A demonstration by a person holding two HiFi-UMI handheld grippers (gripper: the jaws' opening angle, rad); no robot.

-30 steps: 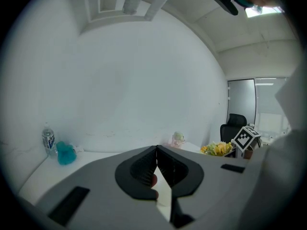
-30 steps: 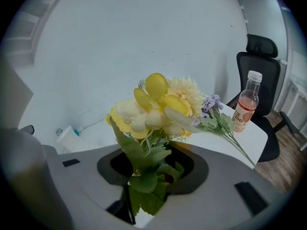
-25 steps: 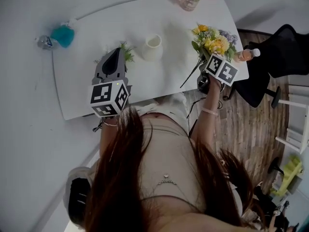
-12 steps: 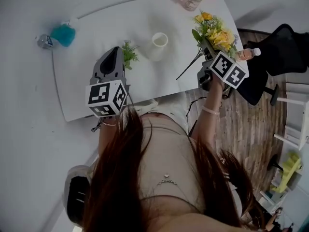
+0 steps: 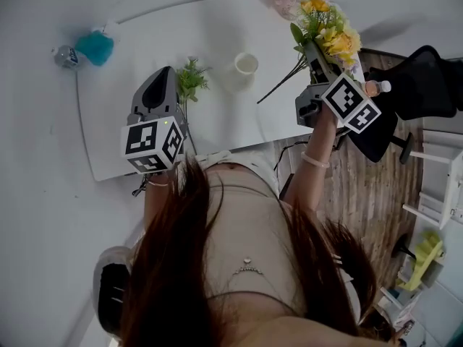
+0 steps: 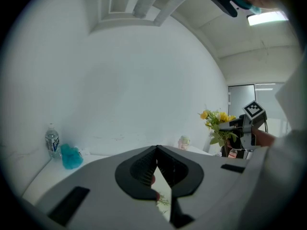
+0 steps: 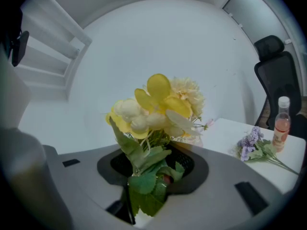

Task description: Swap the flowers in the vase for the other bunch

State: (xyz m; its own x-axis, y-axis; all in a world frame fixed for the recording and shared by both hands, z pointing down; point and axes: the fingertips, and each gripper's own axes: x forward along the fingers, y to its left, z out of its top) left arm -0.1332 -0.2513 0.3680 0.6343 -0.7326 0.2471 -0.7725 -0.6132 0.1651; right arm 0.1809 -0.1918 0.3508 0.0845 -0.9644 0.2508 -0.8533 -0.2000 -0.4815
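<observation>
A white vase (image 5: 246, 67) stands empty-looking in the middle of the white table (image 5: 130, 143). My right gripper (image 5: 315, 55) (image 7: 153, 171) is shut on the stems of a yellow bouquet (image 5: 329, 27) (image 7: 158, 104), held in the air over the table's right end, right of the vase. Its stem ends (image 5: 278, 89) hang toward the vase. My left gripper (image 5: 160, 78) (image 6: 156, 171) is shut, left of the vase. A green sprig (image 5: 189, 78) (image 6: 163, 201) lies on the table just beside and below its tips; I see nothing between the jaws.
A water bottle (image 5: 65, 55) (image 6: 52, 140) and a teal object (image 5: 94, 47) sit at the far left corner. A small pink jar (image 6: 183, 142) stands at the far edge. Purple flowers (image 7: 254, 145) and a capped bottle (image 7: 282, 121) lie near the right edge, by a black chair (image 5: 427, 85).
The right gripper has lifted the yellow bouquet up and toward the table's far side. The left gripper has slid a little to the left, away from the vase.
</observation>
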